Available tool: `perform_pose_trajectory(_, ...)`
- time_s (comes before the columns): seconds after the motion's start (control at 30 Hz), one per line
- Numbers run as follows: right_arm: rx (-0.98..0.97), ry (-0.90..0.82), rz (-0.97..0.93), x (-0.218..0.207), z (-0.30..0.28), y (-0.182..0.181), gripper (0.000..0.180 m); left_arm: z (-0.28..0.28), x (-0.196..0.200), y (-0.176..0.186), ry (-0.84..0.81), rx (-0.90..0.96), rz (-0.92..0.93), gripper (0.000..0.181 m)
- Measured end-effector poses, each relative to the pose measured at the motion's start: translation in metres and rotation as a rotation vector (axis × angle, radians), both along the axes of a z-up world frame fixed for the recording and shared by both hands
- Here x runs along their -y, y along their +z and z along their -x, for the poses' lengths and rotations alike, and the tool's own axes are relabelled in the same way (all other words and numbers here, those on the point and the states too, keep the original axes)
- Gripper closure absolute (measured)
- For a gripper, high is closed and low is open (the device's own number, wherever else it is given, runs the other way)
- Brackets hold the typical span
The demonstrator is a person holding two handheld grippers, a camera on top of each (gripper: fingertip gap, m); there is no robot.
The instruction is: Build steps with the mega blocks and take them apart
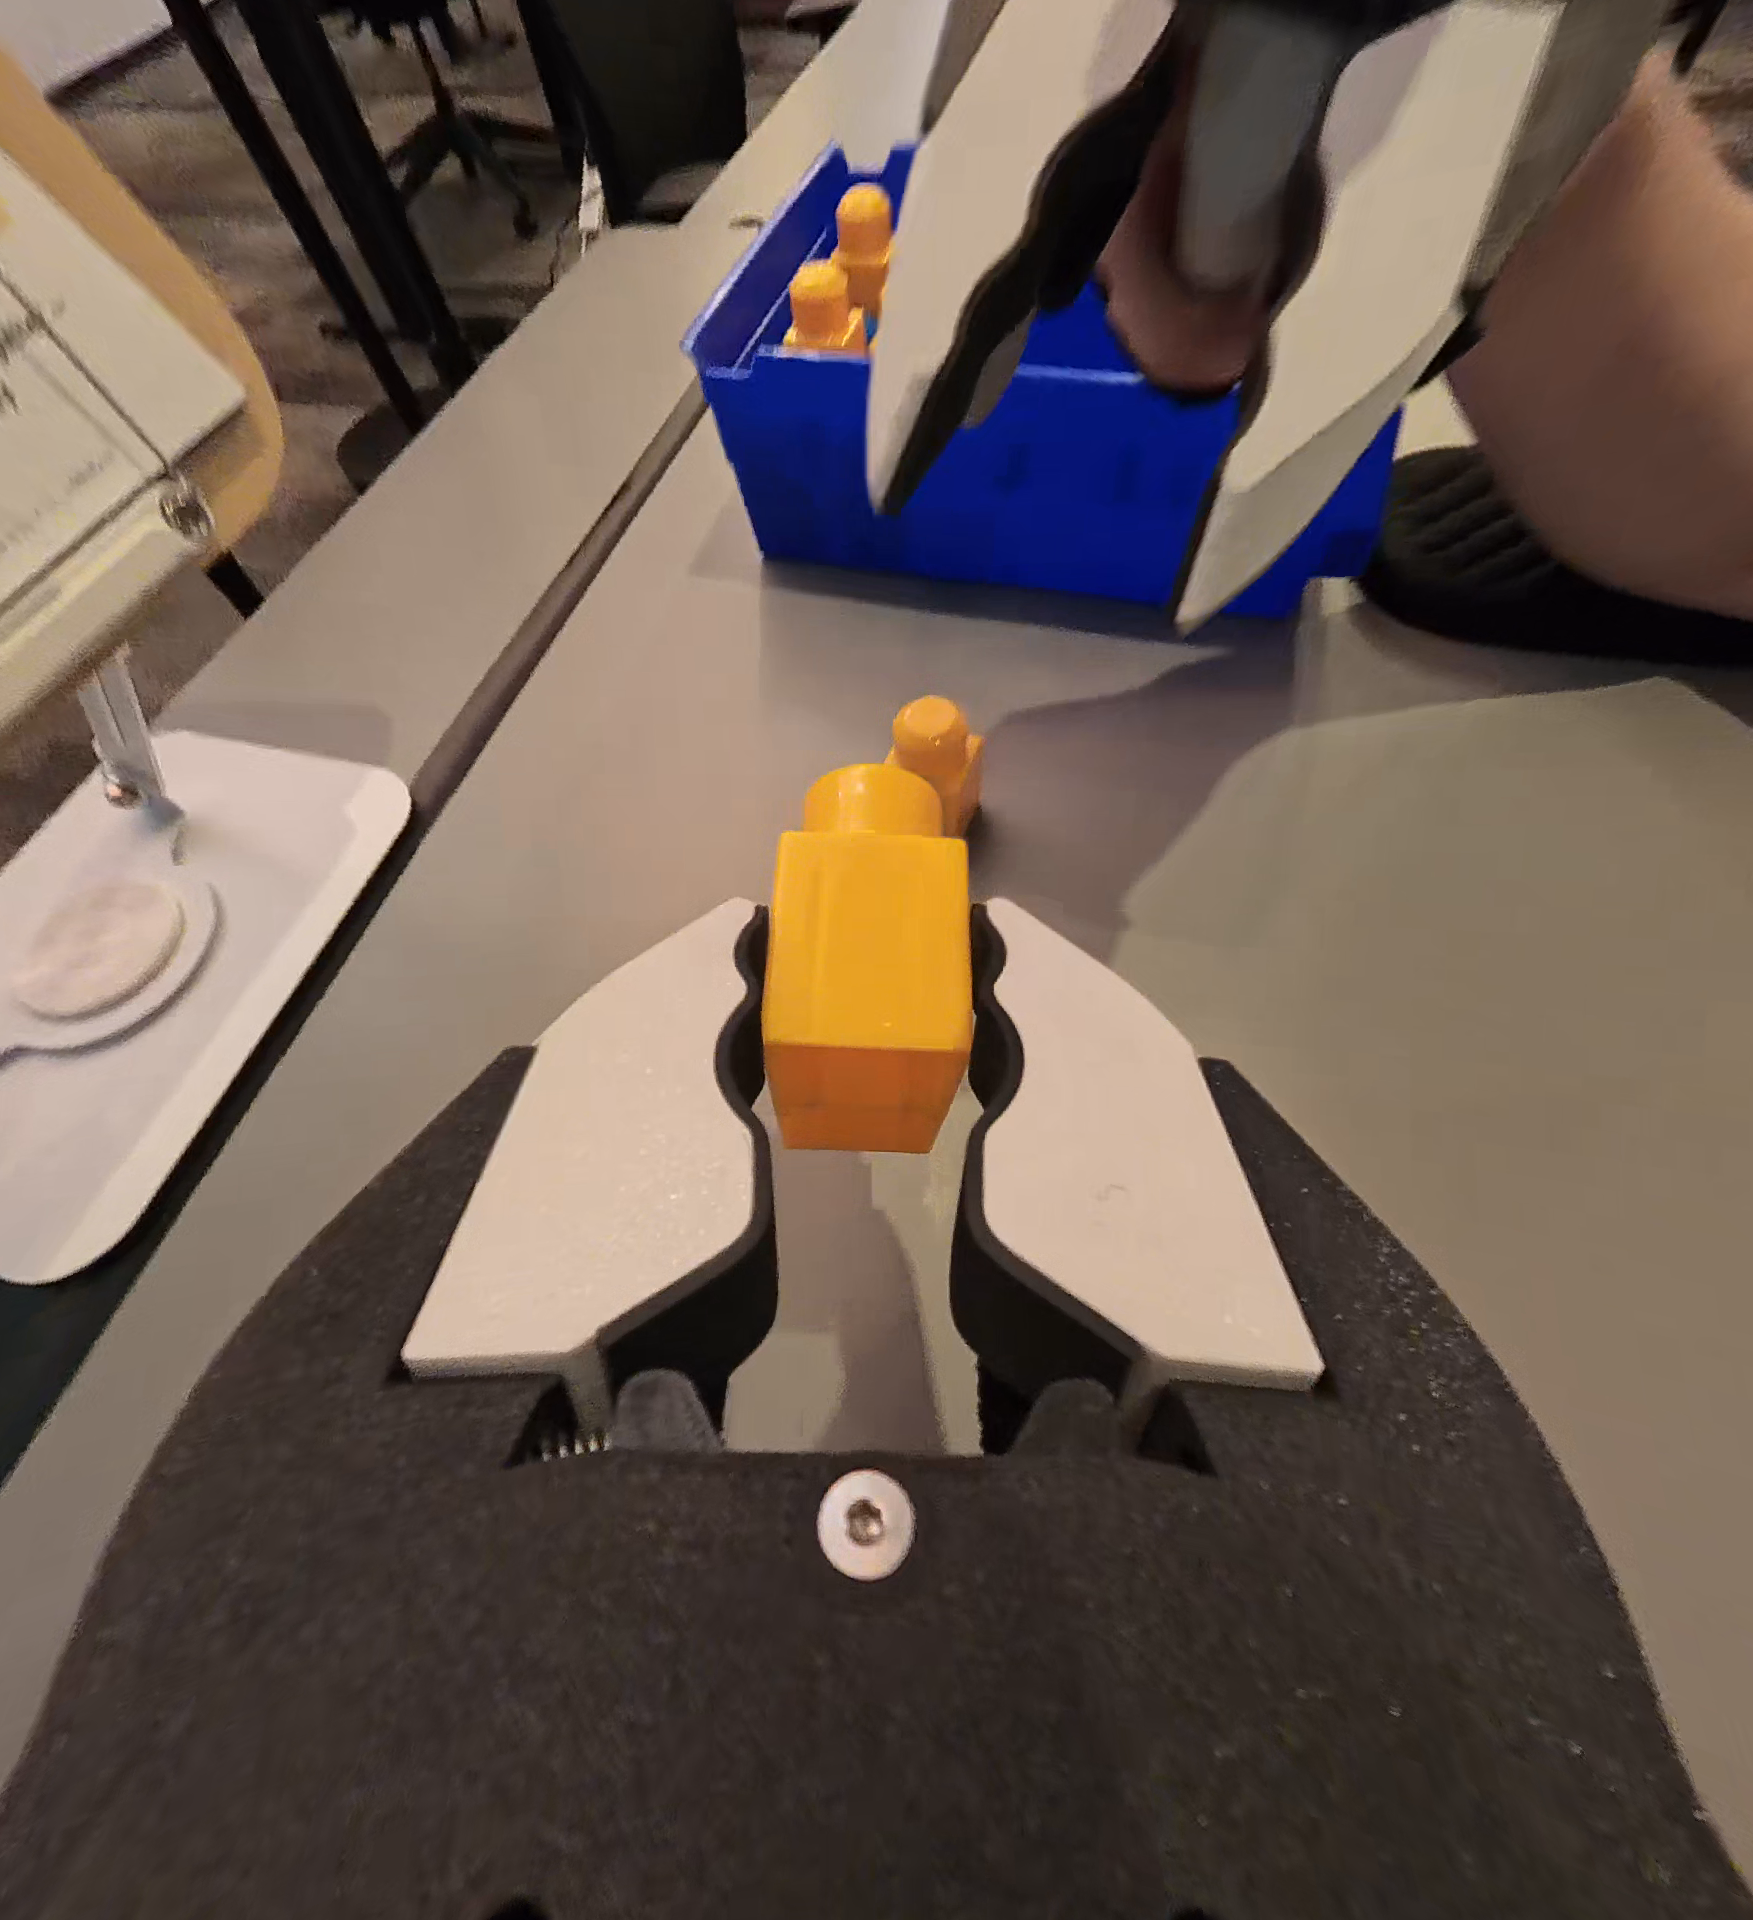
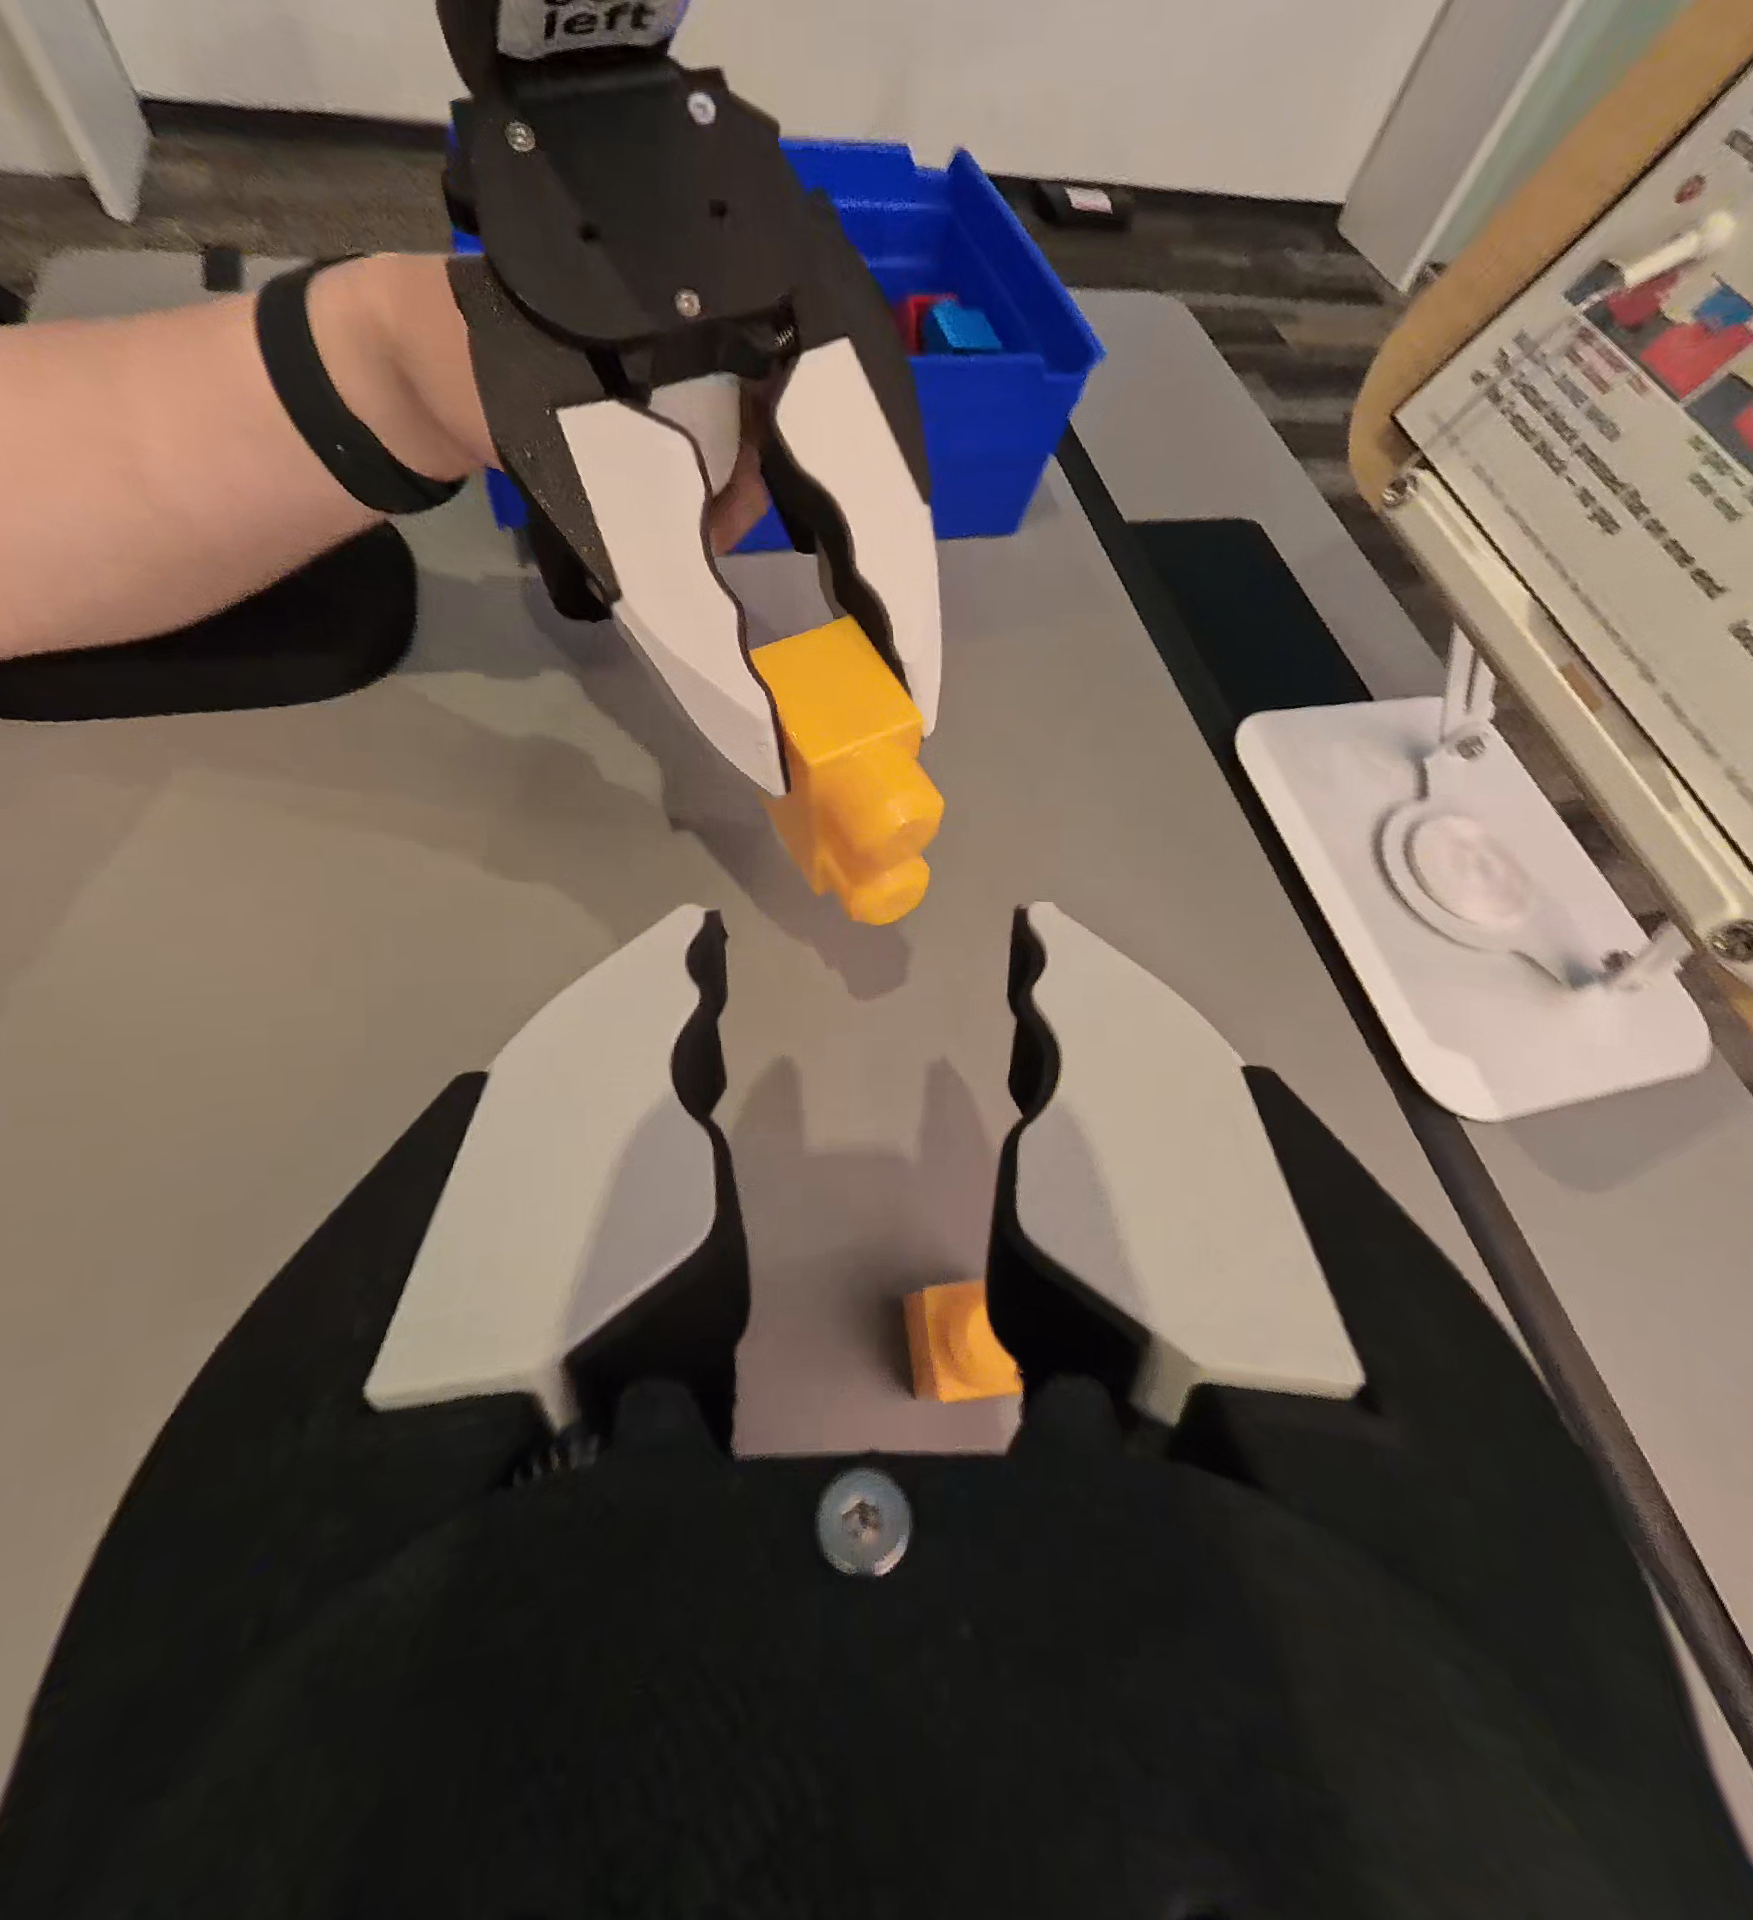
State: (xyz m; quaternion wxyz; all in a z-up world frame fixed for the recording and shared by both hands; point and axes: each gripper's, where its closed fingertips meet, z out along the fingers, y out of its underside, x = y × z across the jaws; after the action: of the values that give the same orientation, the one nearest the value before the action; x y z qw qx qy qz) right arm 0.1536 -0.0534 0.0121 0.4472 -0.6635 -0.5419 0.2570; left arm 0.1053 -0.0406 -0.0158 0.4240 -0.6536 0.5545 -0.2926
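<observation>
My left gripper is shut on a yellow mega block, held above the grey table with its studs pointing away. From the right wrist view the same gripper holds that block tilted, with two studs showing. A small single-stud yellow block stands on the table beyond it. It also shows in the right wrist view, below my right gripper. That gripper is open and empty, and hangs open in front of the bin in the left wrist view.
A blue bin at the table's far side holds yellow blocks; red and blue blocks show in it too. An instruction board on a white base stands beside the table. A forearm rests on a black pad. Spacing between my two grippers at the tips: around 7 cm.
</observation>
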Motion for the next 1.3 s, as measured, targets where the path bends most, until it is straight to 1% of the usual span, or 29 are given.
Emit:
perform_pose_trajectory(0.2,-0.134,0.106,0.051,0.014,0.01,0.012,0.123,-0.008,0.023,0.027,-0.047,0.028,-0.063,0.144)
perform_pose_trajectory(0.3,-0.181,0.142,0.021,0.018,0.014,0.017,0.124,-0.012,0.032,0.034,-0.078,0.046,-0.065,0.144)
perform_pose_trajectory(0.37,-0.189,0.171,0.016,0.022,0.019,0.014,0.123,-0.014,0.037,0.04,-0.092,0.071,-0.062,0.144)
perform_pose_trajectory(0.5,-0.209,0.199,0.058,0.025,0.031,0.004,0.118,-0.016,0.048,0.056,-0.129,0.148,-0.039,0.144)
perform_pose_trajectory(0.67,-0.338,0.252,0.097,0.035,0.047,0.01,0.119,-0.015,0.064,0.084,-0.181,0.27,-0.018,0.144)
perform_pose_trajectory(0.7,-0.371,0.261,0.088,0.038,0.048,0.015,0.122,-0.014,0.065,0.087,-0.179,0.284,-0.022,0.144)
perform_pose_trajectory(0.73,-0.403,0.278,0.077,0.041,0.049,0.02,0.136,-0.013,0.065,0.09,-0.18,0.299,-0.026,0.144)
perform_pose_trajectory(0.77,-0.428,0.288,0.063,0.043,0.048,0.024,0.142,-0.012,0.066,0.092,-0.185,0.309,-0.018,0.144)
perform_pose_trajectory(0.8,-0.435,0.291,0.041,0.045,0.047,0.027,0.143,-0.011,0.068,0.091,-0.192,0.304,-0.002,0.144)
perform_pose_trajectory(0.9,-0.373,0.274,0.013,0.043,0.039,0.029,0.143,-0.004,0.065,0.073,-0.169,0.174,0.027,0.143)
perform_pose_trajectory(0.97,-0.317,0.229,0.008,0.039,0.033,0.031,0.143,-0.002,0.058,0.067,-0.128,0.13,-0.009,0.122)
perform_pose_trajectory(1.0,-0.285,0.211,-0.005,0.038,0.03,0.032,0.143,-0.003,0.057,0.064,-0.118,0.12,-0.021,0.121)
perform_pose_trajectory(1.07,-0.211,0.172,-0.048,0.036,0.024,0.032,0.143,-0.007,0.059,0.057,-0.132,0.085,-0.028,0.119)
perform_pose_trajectory(1.17,-0.105,0.121,-0.098,0.033,0.017,0.03,0.142,-0.011,0.056,0.047,-0.124,0.038,-0.06,0.123)
perform_pose_trajectory(1.3,-0.04,0.122,-0.13,0.037,0.015,0.027,0.142,-0.019,0.056,0.04,-0.129,0.022,-0.08,0.123)
